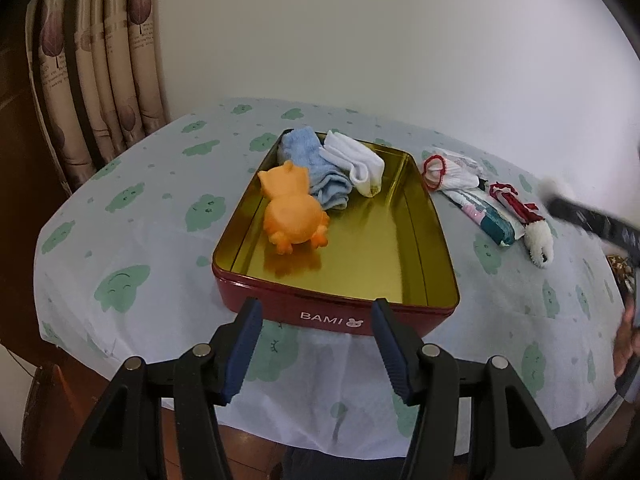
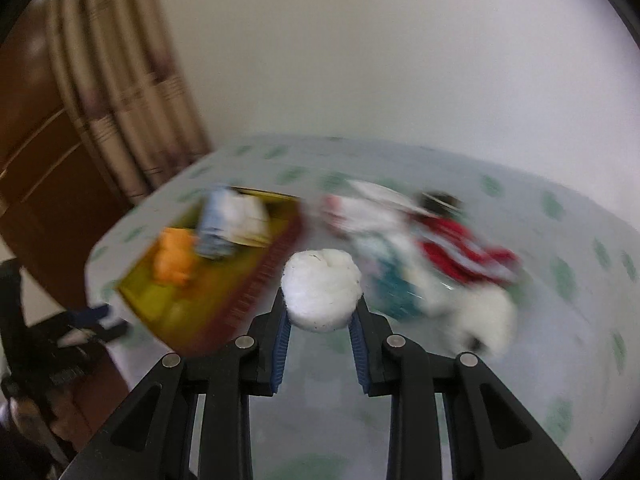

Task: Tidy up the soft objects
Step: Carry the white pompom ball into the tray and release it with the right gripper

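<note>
1. Your right gripper [image 2: 320, 312] is clenched on a white fluffy ball [image 2: 321, 289]; both blue pads [image 2: 281, 340] press its sides, and it sits off the surface [image 2: 580, 240]. That wrist view is heavily motion-blurred, so fine detail around it can't be read.
2. Your left gripper [image 1: 316, 344] is released, nothing between its pads, parked just short of the near wall of the red tin [image 1: 328, 314], the one marked "BAMI".
3. Inside the tin, on the gold floor:
   - orange rubber animal toy [image 1: 294, 216] at near-left, back towards you
   - blue sock [image 1: 316, 172] behind it, touching the toy
   - white sock [image 1: 356, 168] beside the blue one, at the far end
   - right half of the floor is bare metal.
4. Still outside, right of the tin on the surface:
   - white sock with red trim [image 1: 448, 174] nearest the tin's far corner
   - patterned teal-and-pink sock [image 1: 486, 218] lying just beside it
   - red-and-white striped sock [image 1: 520, 216] with a fluffy white end, next one out.
5. Surface cover is a pale cloth [image 1: 132, 240] with green cloud faces. Your right gripper shows as a dark blurred streak at the left view's right edge.
6. Curtain [image 1: 100, 80] hangs at far left against a plain white wall [image 1: 360, 32].
</note>
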The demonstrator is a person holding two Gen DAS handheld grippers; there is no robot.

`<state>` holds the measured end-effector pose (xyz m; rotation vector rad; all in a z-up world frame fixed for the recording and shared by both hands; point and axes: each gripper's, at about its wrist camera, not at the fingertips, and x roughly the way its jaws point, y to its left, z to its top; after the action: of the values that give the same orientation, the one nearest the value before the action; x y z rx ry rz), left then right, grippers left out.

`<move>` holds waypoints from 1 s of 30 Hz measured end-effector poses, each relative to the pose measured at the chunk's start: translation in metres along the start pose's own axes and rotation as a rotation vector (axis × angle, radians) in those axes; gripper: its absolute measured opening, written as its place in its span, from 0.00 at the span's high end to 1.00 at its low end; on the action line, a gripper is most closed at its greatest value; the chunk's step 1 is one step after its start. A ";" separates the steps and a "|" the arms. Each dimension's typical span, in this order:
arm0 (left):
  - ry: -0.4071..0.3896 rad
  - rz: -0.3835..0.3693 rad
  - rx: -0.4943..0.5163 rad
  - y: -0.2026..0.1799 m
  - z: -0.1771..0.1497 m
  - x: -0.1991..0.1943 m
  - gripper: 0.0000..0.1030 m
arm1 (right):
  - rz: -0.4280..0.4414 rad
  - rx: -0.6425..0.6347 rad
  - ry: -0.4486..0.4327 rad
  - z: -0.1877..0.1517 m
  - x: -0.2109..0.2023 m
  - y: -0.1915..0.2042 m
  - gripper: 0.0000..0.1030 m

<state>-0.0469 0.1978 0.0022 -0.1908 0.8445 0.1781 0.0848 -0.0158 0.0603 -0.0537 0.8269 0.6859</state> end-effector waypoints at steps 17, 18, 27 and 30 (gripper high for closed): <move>0.044 0.079 -0.071 0.029 0.008 0.007 0.44 | 0.045 -0.197 0.215 0.019 0.136 0.101 0.75; 0.052 0.076 -0.077 0.031 0.007 0.008 0.44 | 0.039 -0.205 0.220 0.018 0.140 0.102 0.75; 0.097 0.087 -0.084 0.031 0.003 0.014 0.44 | 0.021 -0.203 0.267 0.011 0.161 0.097 0.74; 0.100 0.092 -0.083 0.031 0.003 0.015 0.44 | 0.015 -0.206 0.265 0.009 0.163 0.097 0.73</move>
<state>-0.0417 0.2294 -0.0101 -0.2406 0.9469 0.2920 0.1123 0.1514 -0.0260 -0.3302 1.0082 0.7872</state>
